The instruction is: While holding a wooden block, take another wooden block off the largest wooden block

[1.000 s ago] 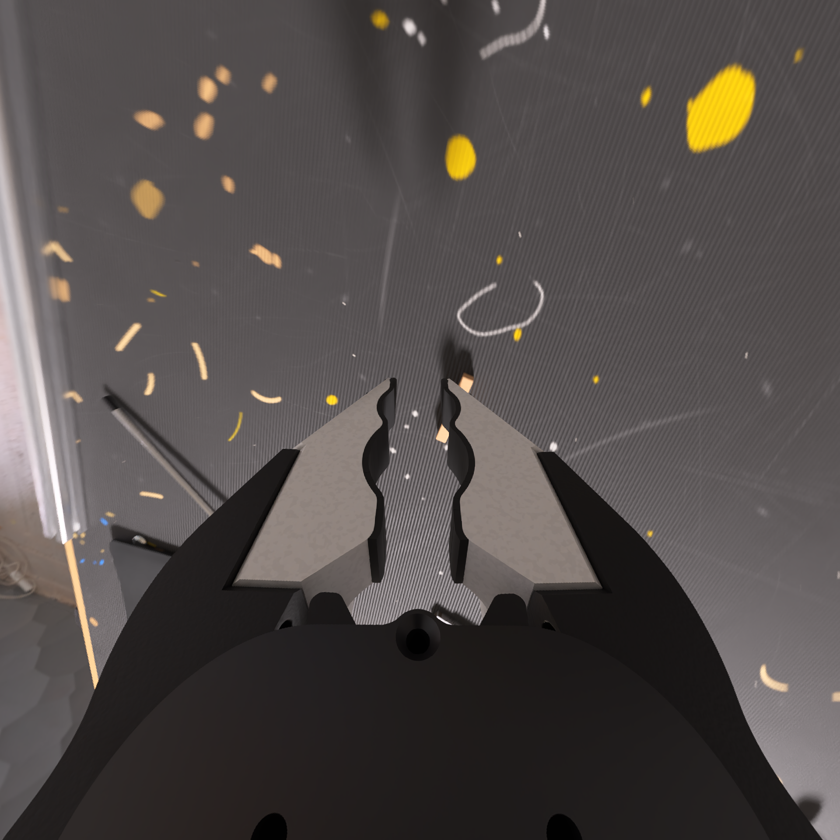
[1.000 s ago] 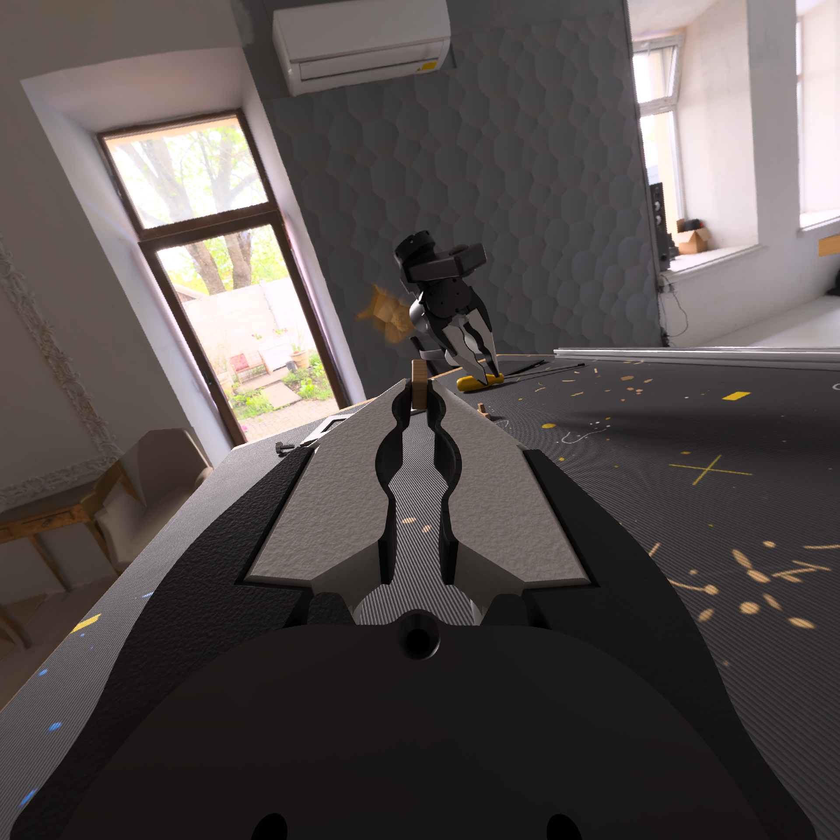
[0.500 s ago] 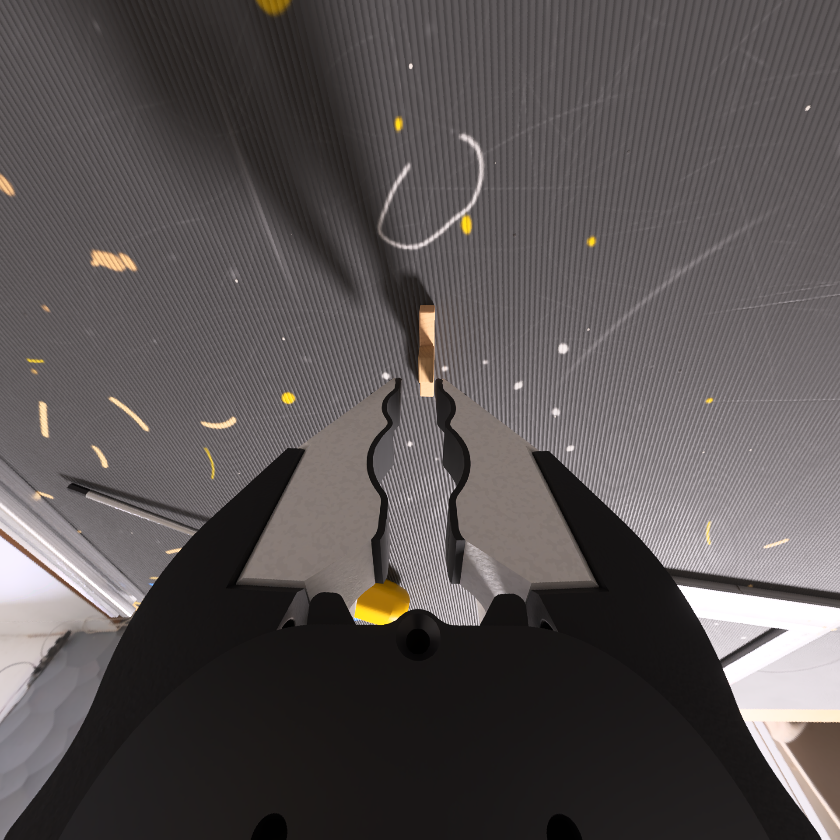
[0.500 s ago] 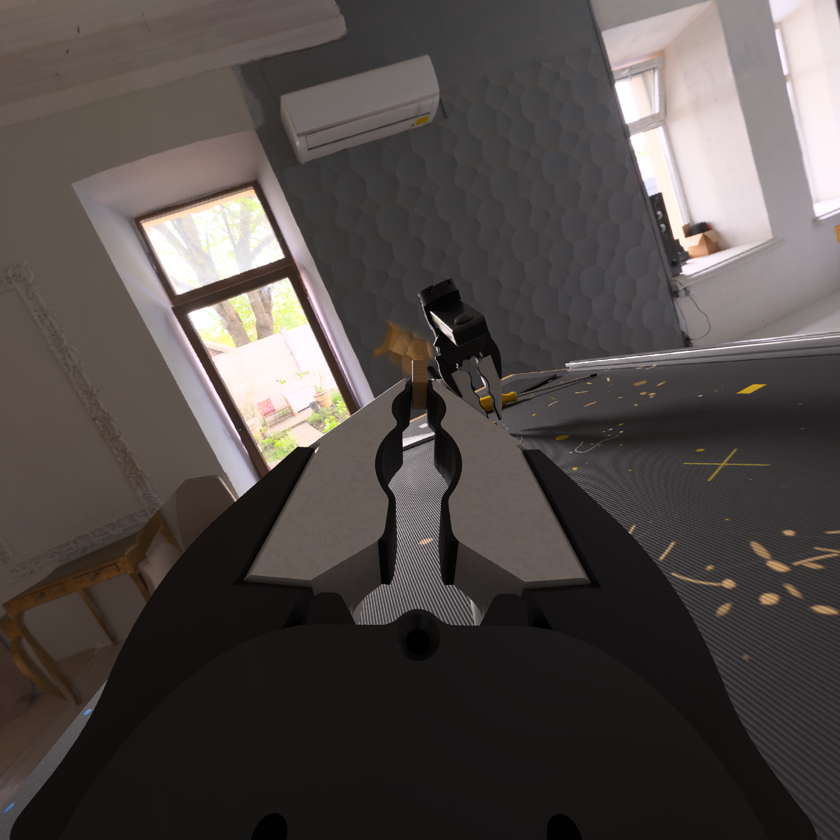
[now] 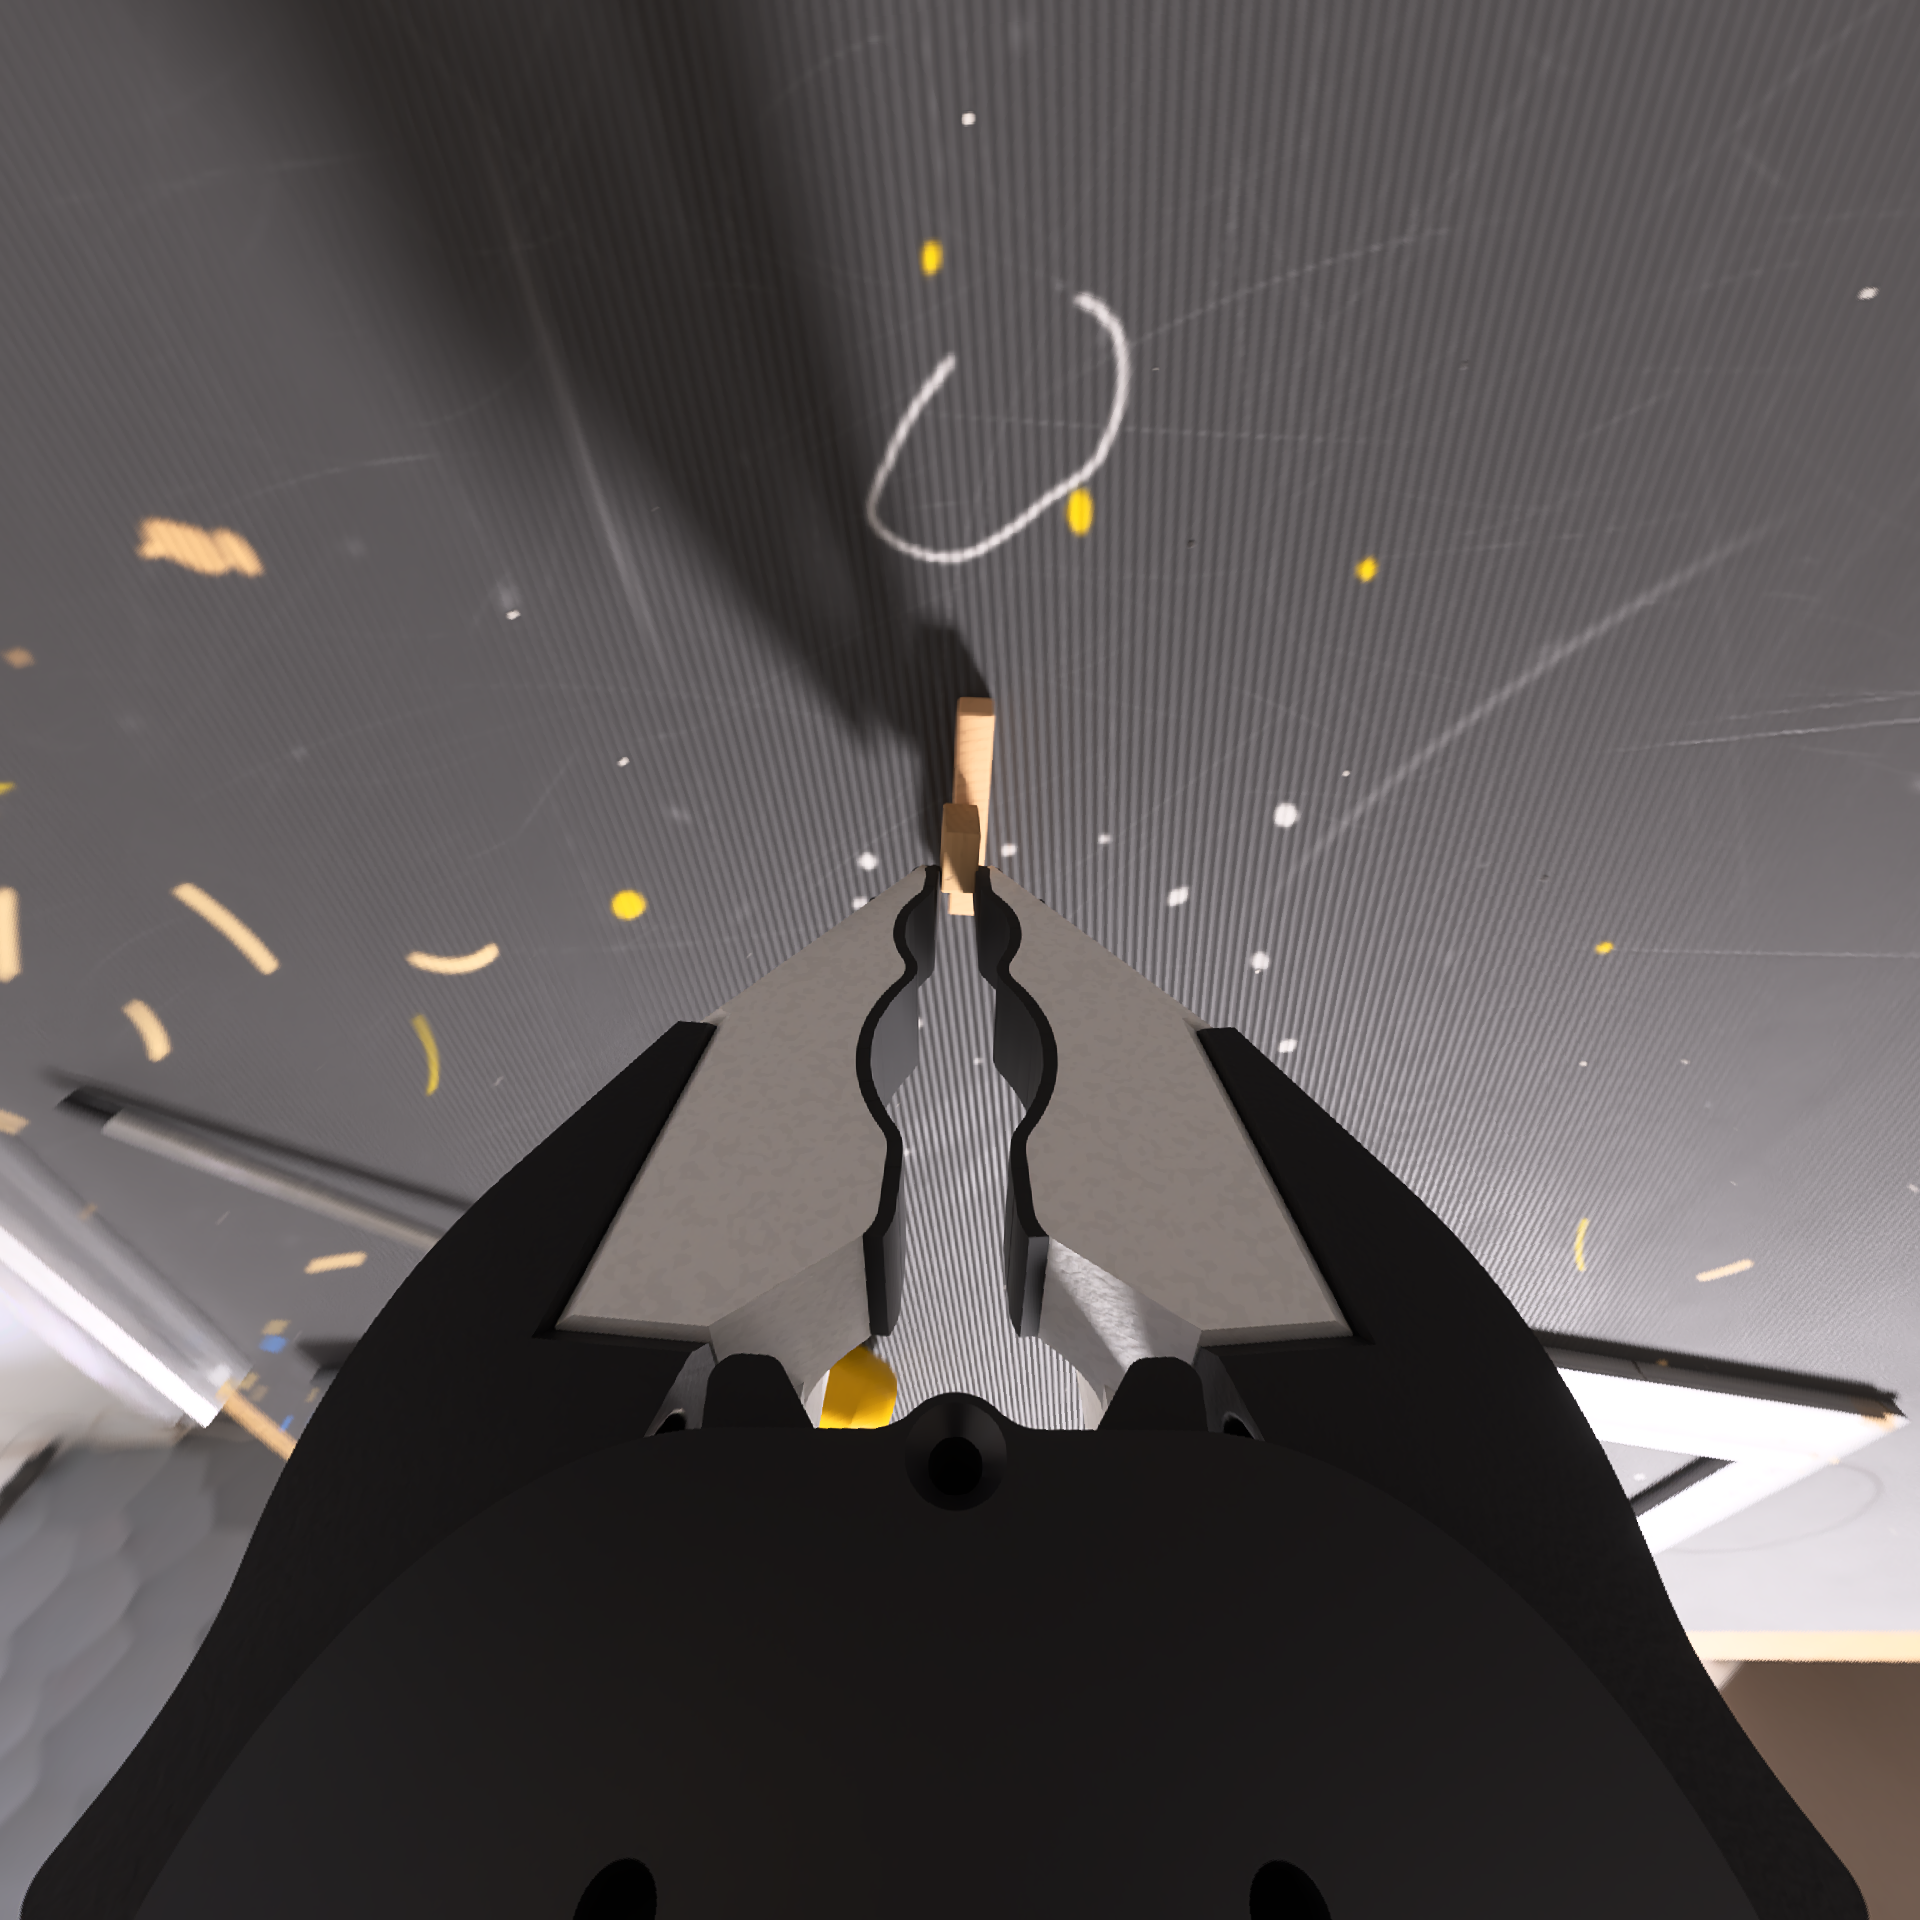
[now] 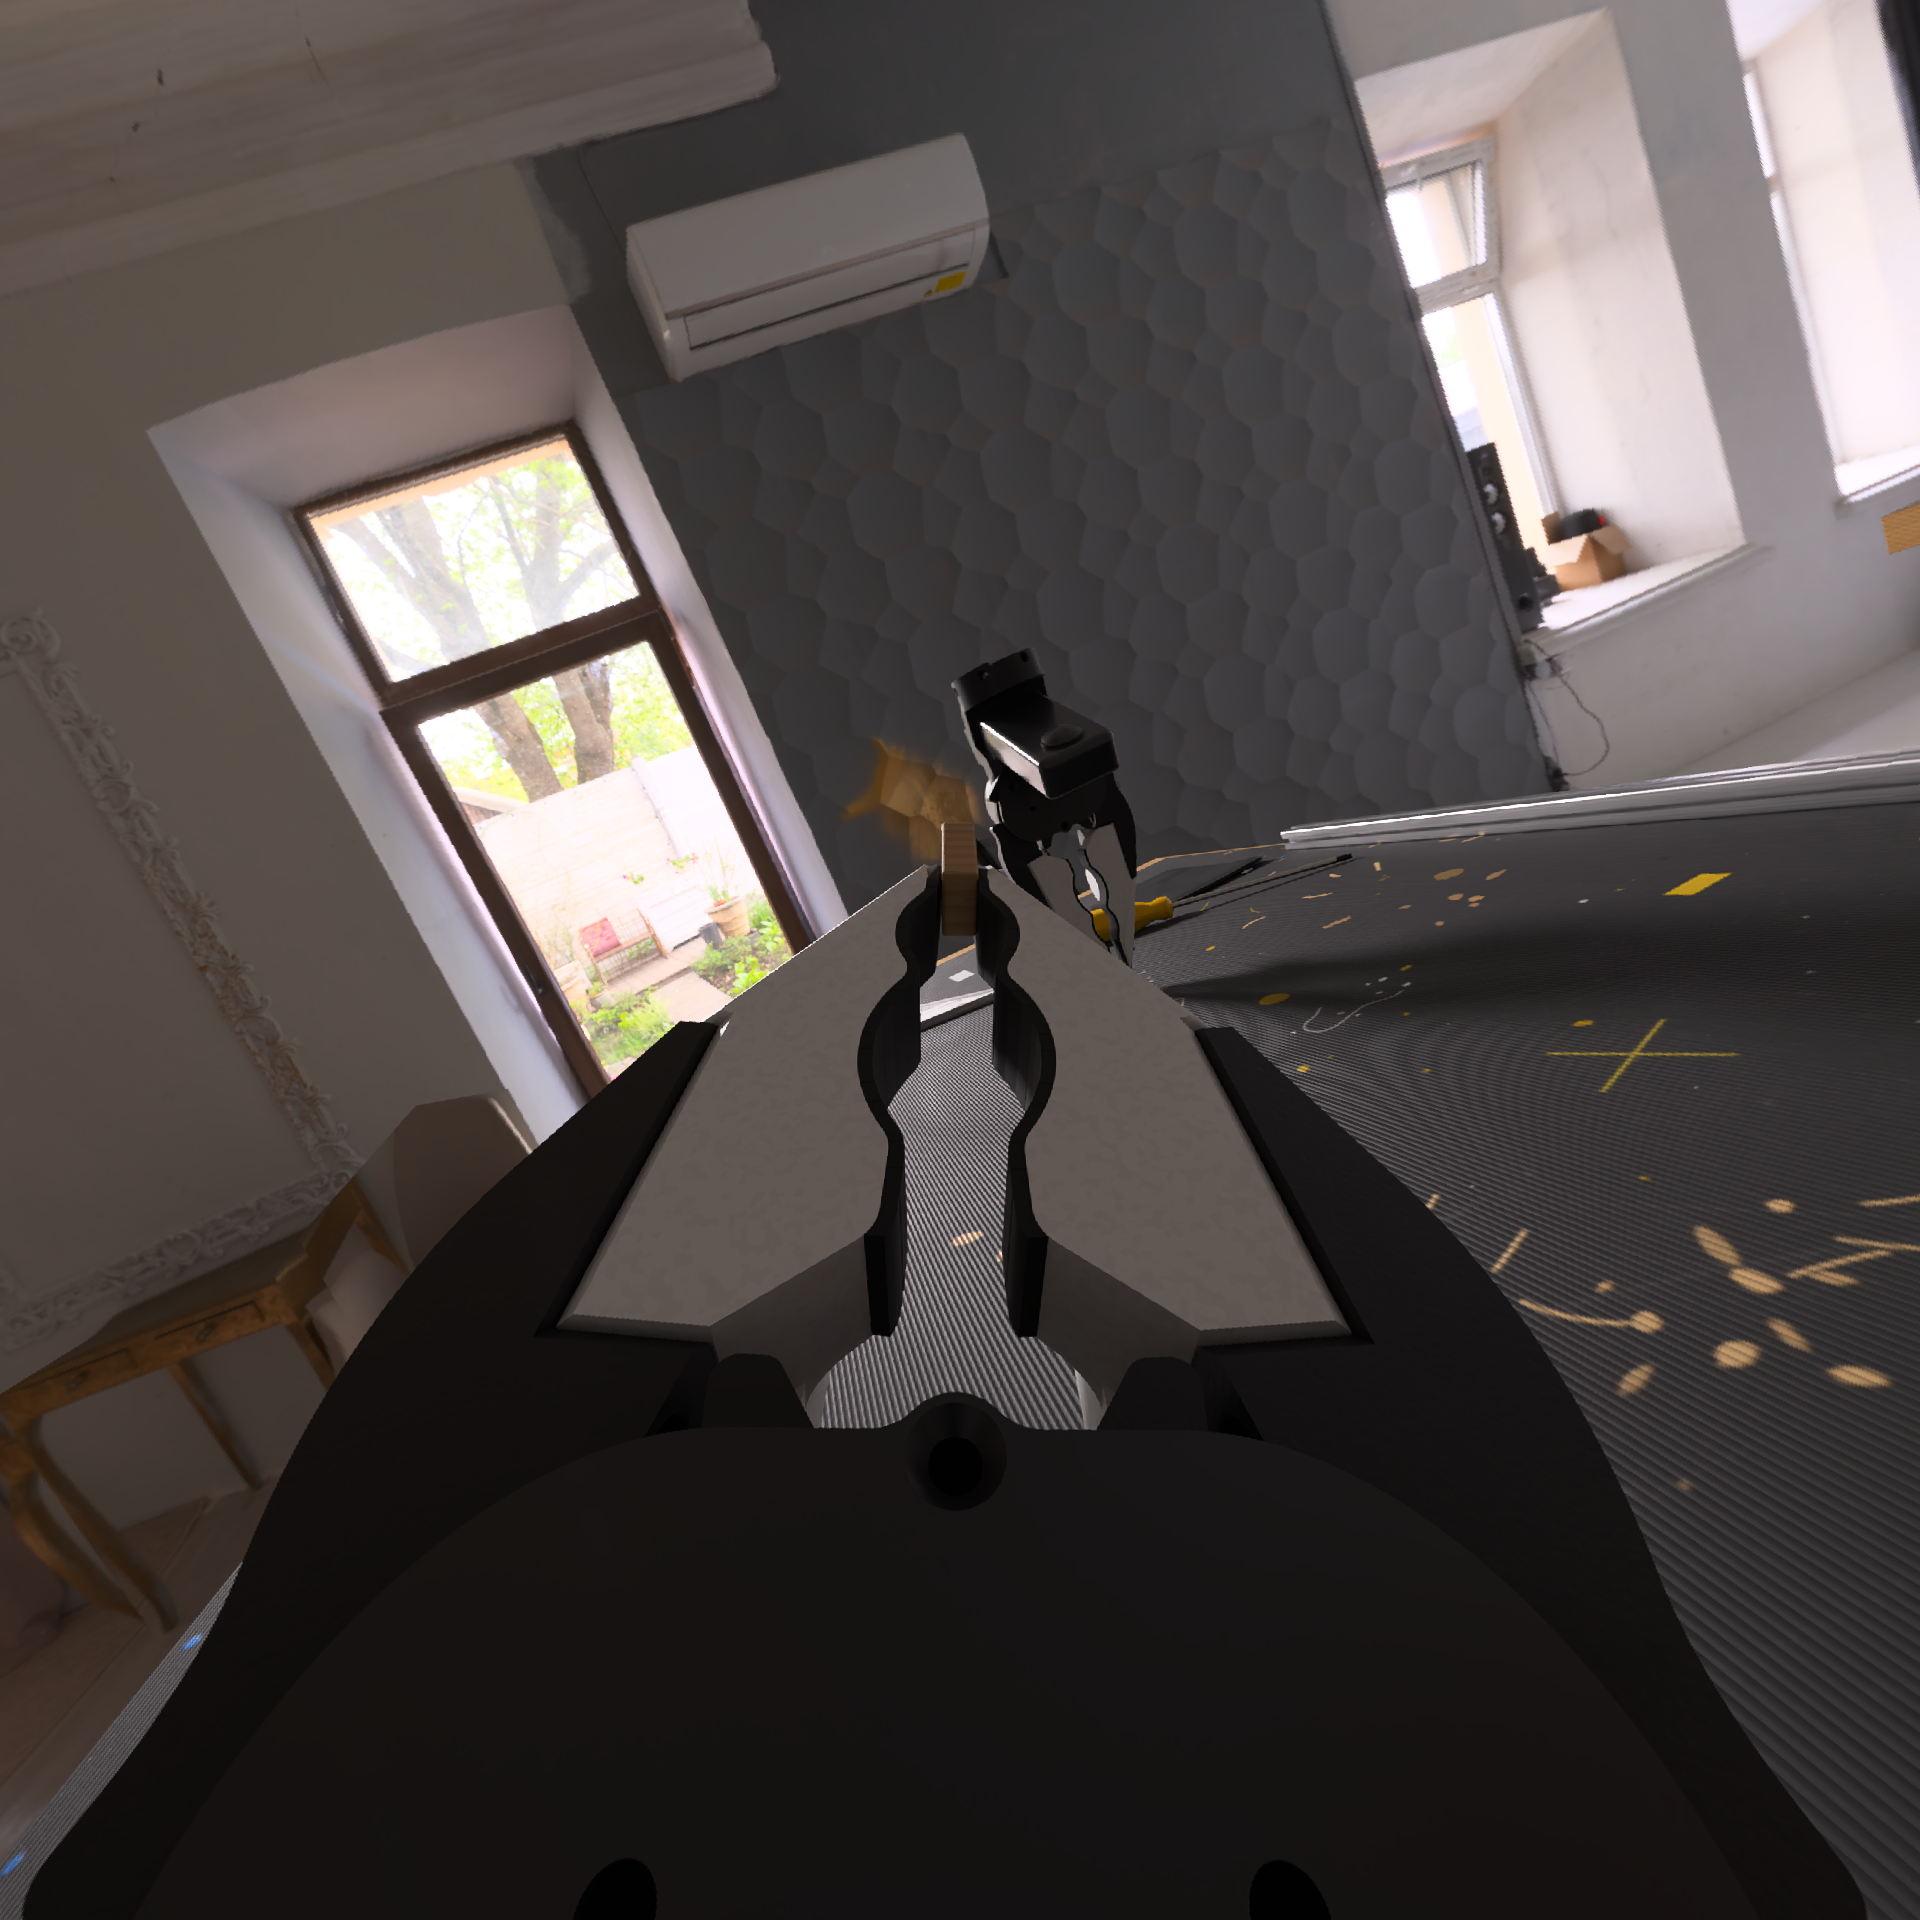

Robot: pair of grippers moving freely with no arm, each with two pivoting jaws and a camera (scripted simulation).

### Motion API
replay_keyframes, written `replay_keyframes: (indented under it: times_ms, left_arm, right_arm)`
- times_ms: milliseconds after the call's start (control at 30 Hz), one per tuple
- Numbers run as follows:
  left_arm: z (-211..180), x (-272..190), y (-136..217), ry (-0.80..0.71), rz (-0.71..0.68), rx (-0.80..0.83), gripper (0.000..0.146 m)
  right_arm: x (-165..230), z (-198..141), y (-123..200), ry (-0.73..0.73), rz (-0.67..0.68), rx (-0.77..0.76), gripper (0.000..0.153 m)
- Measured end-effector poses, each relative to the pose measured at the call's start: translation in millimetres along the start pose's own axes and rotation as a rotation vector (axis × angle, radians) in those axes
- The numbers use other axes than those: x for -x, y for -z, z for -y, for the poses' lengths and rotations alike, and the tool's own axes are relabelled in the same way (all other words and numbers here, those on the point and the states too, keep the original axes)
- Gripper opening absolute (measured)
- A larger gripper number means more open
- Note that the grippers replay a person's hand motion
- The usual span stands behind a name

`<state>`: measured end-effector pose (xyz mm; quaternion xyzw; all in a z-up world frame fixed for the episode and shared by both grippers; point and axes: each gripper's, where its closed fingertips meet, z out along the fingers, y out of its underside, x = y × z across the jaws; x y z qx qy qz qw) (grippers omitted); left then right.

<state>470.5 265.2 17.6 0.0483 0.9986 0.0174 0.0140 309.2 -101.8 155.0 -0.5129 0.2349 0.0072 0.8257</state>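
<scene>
Blocks at our fingertips: right gripper (image 6: 957,902) pinches a wooden block (image 6: 958,878); left gripper (image 5: 957,883), narrowly parted, straddles another wooden block (image 5: 962,844), contact unclear, which we judge could topple off-centre

A dark ribbed table (image 5: 1455,416), paint-flecked, carries a yellow-handled screwdriver (image 6: 1153,912) near its far edge.

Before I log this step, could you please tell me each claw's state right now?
Left claw: closed on a small wooden block at its tips.
Right claw: closed on a wooden block.

Black gripper bodies, grey scalloped fingers (image 5: 790,1122)
</scene>
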Motion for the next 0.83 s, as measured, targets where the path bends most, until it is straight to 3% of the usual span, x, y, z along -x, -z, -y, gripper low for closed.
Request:
replay_keyframes:
  times_ms: [167, 233, 300, 367, 433, 533, 633, 833]
  left_arm:
    - [18.7, 13.1, 49.1, 0.088, 0.339, -0.006, 0.006]
    - [53.6, 2.5, 81.2, 0.133, 0.465, -0.112, 0.005]
    - [107.6, -26.7, 104.3, 0.152, 0.489, -0.294, 0.006]
    - [169.3, -74.4, 110.7, 0.194, 0.356, -0.492, 0.005]
    - [223.4, -127.8, 103.6, 0.21, 0.132, -0.626, 0.006]
    - [275.9, -181.9, 77.4, 0.183, -0.07, -0.673, 0.006]
    - [308.0, -203.7, 53.8, 0.2, -0.163, -0.684, 0.006]
    - [328.0, -213.2, 26.2, 0.236, -0.202, -0.599, 0.005]
  right_arm:
    - [1.6, -1.0, -1.1, -0.001, 0.009, 0.006, 0.005]
    - [2.1, -1.3, -1.4, 0.006, 0.009, 0.01, 0.005]
    - [1.7, -1.6, -1.3, 0.011, 0.003, 0.012, 0.005]
    - [1.3, -1.2, -0.8, 0.014, -0.001, 0.011, 0.005]
    - [0.2, -1.1, -0.5, 0.018, -0.01, 0.011, 0.005]
    - [-0.8, -1.9, -0.6, 0.022, -0.016, 0.015, 0.005]
    - [-0.6, -3.5, -1.5, 0.026, -0.017, 0.026, 0.005]
    - [0.2, -1.9, -0.6, 0.048, -0.025, 0.025, 0.005]
